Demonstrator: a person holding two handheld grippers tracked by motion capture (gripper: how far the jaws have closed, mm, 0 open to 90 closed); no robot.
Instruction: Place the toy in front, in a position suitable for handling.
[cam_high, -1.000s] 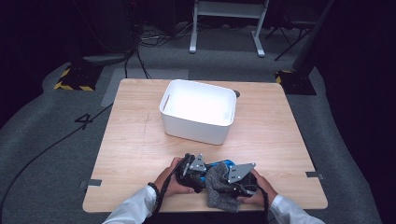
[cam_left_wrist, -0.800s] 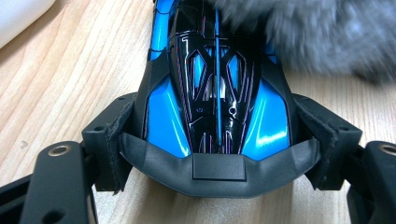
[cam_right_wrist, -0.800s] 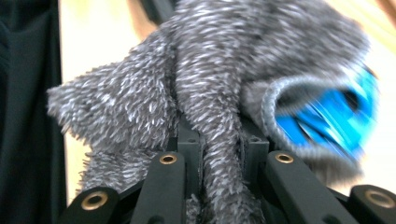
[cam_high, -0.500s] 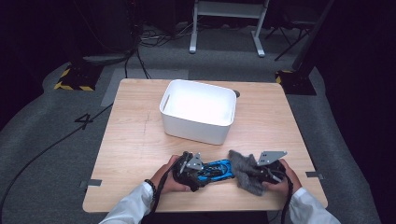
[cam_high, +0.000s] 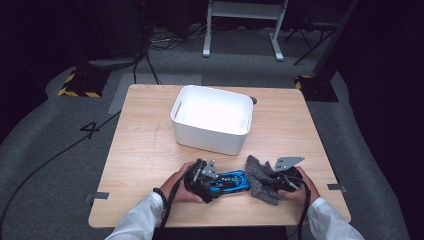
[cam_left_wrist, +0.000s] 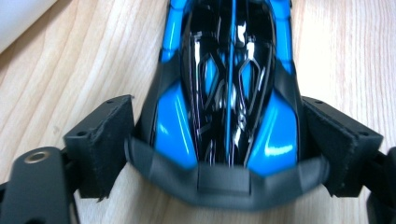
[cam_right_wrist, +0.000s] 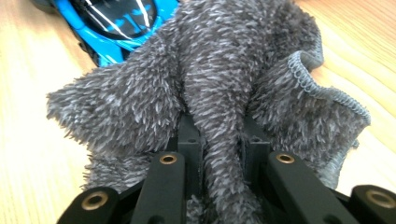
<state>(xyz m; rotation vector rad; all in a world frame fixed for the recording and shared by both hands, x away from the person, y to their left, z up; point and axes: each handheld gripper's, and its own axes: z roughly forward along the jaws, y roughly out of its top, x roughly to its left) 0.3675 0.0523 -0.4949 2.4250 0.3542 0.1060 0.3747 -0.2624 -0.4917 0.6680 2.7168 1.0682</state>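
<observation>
The blue and black toy car (cam_high: 229, 181) lies on the wooden table (cam_high: 145, 150) near its front edge, in front of the white bin (cam_high: 212, 119) and apart from it. The left gripper (cam_high: 202, 177) sits at the car's rear end. In the left gripper view its 2 jaws stand on either side of the car's tail; they have just been opening, and a sliver of wood shows between the left pad and the car body, so the grip looks released. On the right side the pad and the car meet in shadow, and contact there cannot be made out.

The right gripper (cam_high: 277, 181) is clamped on the grey fluffy cloth (cam_high: 261, 177), which lies just beside the car's nose. In the right gripper view a thick fold of cloth is pinched between the 2 closed jaws, and the rest of it spreads outward over the table.

Bare wood lies open to the left of the car and along both sides of the bin. The table's front edge is close behind both hands.

The cloth hides part of the car's nose in the right gripper view, and the car's front is cut off at the top of the left gripper view. The bin's floor is washed out white in the high view.
</observation>
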